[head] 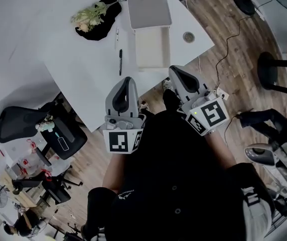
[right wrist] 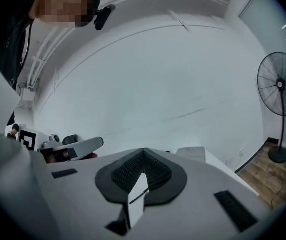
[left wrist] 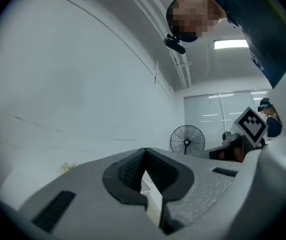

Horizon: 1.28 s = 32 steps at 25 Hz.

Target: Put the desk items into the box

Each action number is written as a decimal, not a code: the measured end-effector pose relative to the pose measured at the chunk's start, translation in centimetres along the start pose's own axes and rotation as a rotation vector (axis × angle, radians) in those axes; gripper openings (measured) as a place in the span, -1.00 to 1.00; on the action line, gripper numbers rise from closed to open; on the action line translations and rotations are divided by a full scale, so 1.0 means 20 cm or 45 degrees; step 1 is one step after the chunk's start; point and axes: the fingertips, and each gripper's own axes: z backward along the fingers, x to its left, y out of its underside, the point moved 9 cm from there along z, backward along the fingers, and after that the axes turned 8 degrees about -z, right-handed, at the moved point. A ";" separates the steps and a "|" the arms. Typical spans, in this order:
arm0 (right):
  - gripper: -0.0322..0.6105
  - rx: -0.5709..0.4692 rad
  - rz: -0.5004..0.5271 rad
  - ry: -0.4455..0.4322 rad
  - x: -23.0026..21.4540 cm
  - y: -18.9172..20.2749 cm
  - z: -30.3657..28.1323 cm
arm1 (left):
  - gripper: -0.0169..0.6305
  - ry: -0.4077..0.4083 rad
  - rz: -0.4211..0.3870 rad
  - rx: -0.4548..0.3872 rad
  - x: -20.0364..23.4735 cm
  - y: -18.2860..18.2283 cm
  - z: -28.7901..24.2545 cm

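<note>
Nothing packed yet — the box [head: 152,48] sits open and bare on the table [head: 83,77], the black pen [head: 120,62] and flowers [head: 91,15] lie left of it, and the left gripper [head: 128,82] and right gripper [head: 178,73] hang near — both clenched on nothing.

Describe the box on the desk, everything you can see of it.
The box is a pale, cream-coloured rectangular tray, seemingly plastic, lying flat on the white desk near its right edge. It is open and looks empty. Its grey lid lies at the far end, meeting the tray's rim. A black pen lies just left, not touching.
</note>
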 end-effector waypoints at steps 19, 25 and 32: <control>-0.90 0.157 0.047 -0.302 -0.31 -0.09 -0.19 | -0.93 -0.338 -0.084 0.235 -0.07 0.26 -0.17; -0.90 0.168 0.053 -0.251 -0.26 -0.09 -0.27 | -0.93 -0.289 -0.111 0.370 0.11 0.43 -0.18; -0.90 0.172 0.030 -0.142 -0.18 -0.07 -0.38 | -0.93 -0.209 -0.088 0.531 0.29 0.63 -0.18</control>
